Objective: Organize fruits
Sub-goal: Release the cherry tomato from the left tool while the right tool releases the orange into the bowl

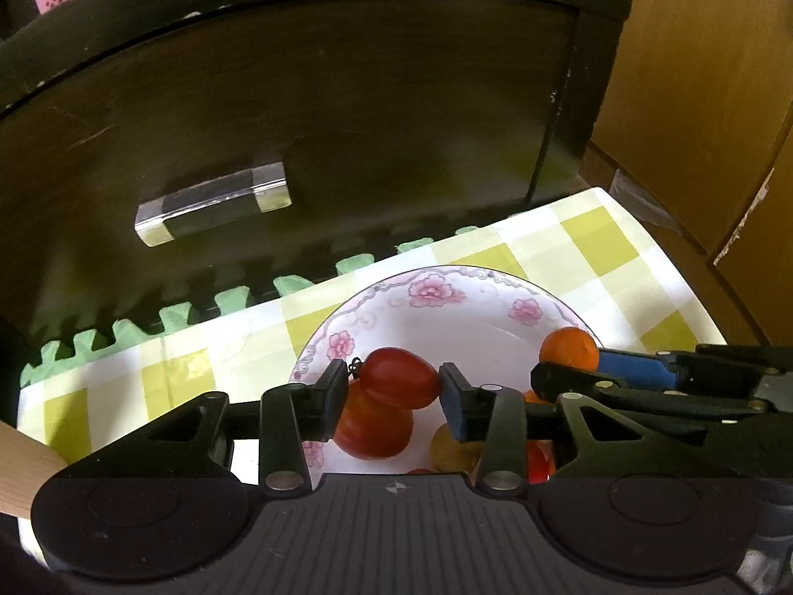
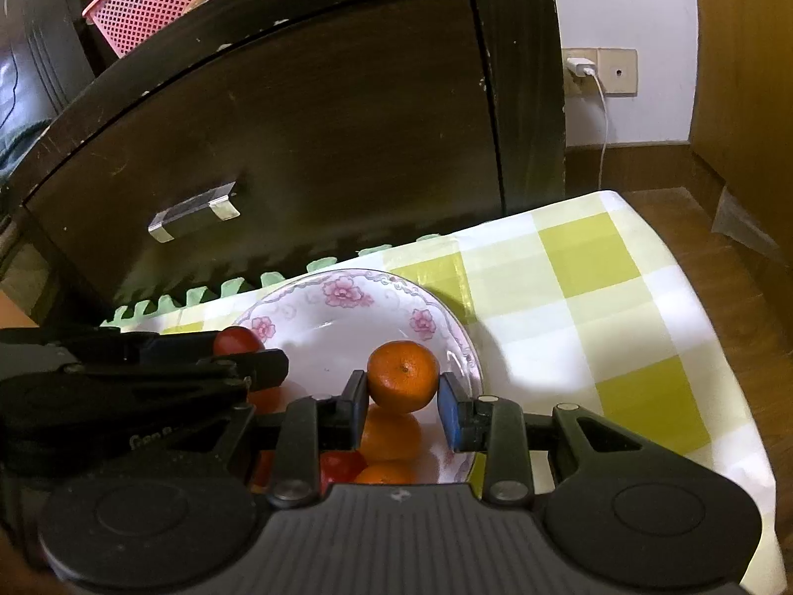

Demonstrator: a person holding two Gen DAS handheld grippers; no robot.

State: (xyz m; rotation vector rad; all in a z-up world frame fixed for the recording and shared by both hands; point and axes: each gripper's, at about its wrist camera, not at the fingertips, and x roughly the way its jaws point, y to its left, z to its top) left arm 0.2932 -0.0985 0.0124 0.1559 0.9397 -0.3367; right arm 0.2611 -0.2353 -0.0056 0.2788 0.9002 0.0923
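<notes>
L gripper (image 1: 394, 386) is clamping a glossy red tomato (image 1: 400, 377); R gripper (image 2: 402, 396) is clamping a dimpled mandarin (image 2: 404, 376), both over the floral plate (image 2: 347, 297).

Home room, dark wooden cabinet (image 2: 307, 148), checked tablecloth (image 2: 594, 297), wall socket (image 2: 599, 72)

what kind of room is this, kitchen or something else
Likely a lived-in home room, perhaps a dining corner: a low table with a checked cloth, a floral plate of fruit, a dark wooden cabinet and a wall socket with a charger.
</notes>
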